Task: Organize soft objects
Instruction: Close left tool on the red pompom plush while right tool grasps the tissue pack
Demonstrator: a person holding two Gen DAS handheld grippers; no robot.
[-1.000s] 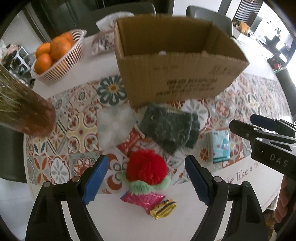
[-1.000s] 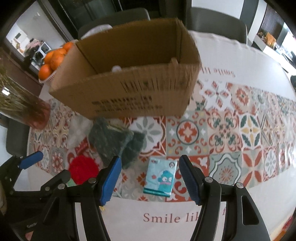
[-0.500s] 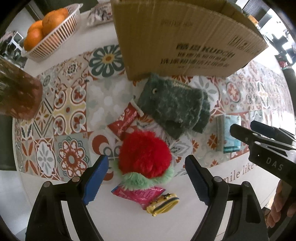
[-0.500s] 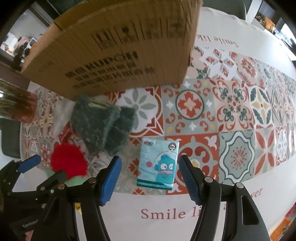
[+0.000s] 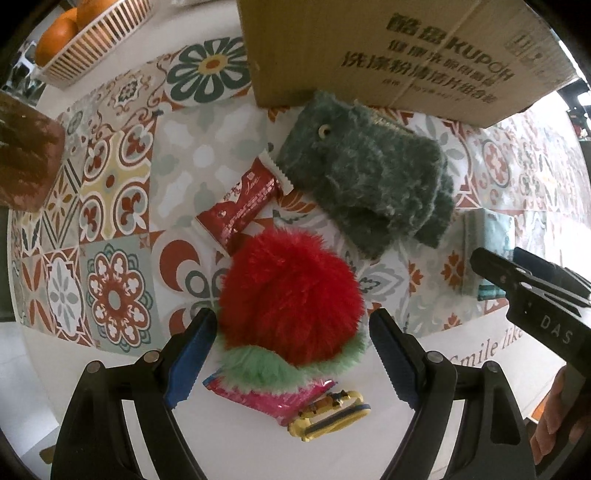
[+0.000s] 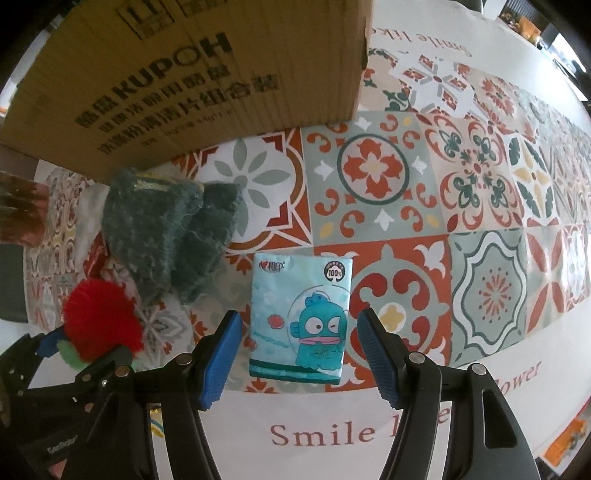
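My left gripper (image 5: 291, 354) is open, its blue fingers on either side of a red fluffy pompom with a green fringe (image 5: 291, 295), which lies on the table. A dark green fuzzy mitten (image 5: 369, 177) lies beyond it, against the cardboard box (image 5: 388, 51). My right gripper (image 6: 299, 358) is open around a light blue tissue pack with a cartoon fish (image 6: 301, 317). In the right wrist view the pompom (image 6: 98, 321) and mitten (image 6: 166, 229) are at the left, in front of the box (image 6: 184, 77).
A red snack wrapper (image 5: 240, 206) lies left of the mitten. A pink wrapper (image 5: 273, 395) and a yellow item (image 5: 328, 417) lie under the pompom's near edge. An orange basket (image 5: 85, 33) and a brown vase (image 5: 26, 162) stand at the left. The tablecloth edge is near.
Both grippers have moved down and forward. The left one now straddles the red pompom and the right one straddles the tissue pack. Both stay open.
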